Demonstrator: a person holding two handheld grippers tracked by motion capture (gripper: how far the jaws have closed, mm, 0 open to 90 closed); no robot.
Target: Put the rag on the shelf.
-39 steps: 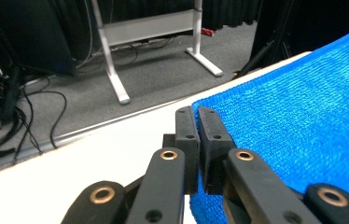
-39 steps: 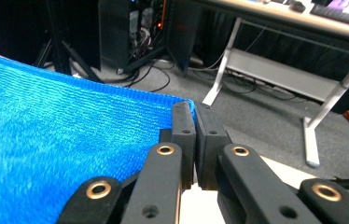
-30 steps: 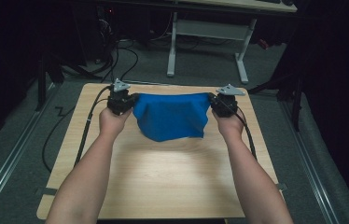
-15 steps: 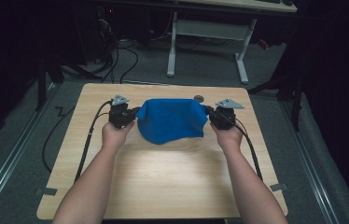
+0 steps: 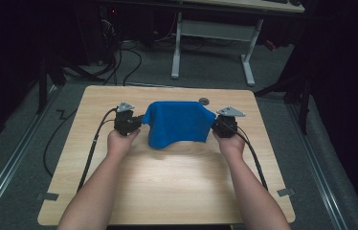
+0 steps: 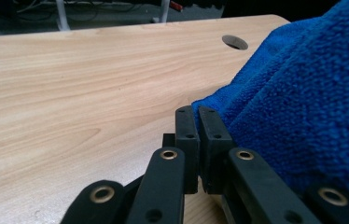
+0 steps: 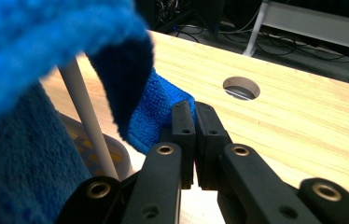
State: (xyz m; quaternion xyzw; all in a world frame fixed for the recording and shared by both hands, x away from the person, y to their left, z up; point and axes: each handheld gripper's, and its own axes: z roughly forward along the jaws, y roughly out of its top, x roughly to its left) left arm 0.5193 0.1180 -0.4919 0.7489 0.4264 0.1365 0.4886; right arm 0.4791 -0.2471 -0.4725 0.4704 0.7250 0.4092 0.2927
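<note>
Two grippers, one per hand, both clamped on the same blue towel [image 5: 179, 123]. Left gripper [image 5: 138, 123] pinches the towel's left corner, jaws pressed together with the cloth edge caught at the tips; the left gripper view shows that corner fold at the jaw tips [image 6: 196, 122], with the bulk of the fluffy cloth [image 6: 303, 107] rising on the right side of that view. Right gripper [image 5: 217, 125] pinches the towel's right corner, jaws likewise together on a small flap of cloth [image 7: 156, 112] in the right gripper view.

Towel is stretched between the two grippers over the far half of the worktop [image 5: 167, 191], top edge held up, lower part sagging down in the middle toward the wood and curling near the person. In the right gripper view the towel hangs as a draped sheet left of the jaws, and a white bar and a pale grid-patterned thing show beneath it; cannot tell what they are.

Round cable hole [image 5: 204, 101] in the worktop sits just behind the towel's top edge, toward its right end; also seen beyond the towel in both gripper views [image 6: 234, 42] [image 7: 241, 88]. Black cables trail from each gripper back along the forearms, away from the towel. White desk frame [image 5: 213, 33] stands on the floor well behind the towel.
</note>
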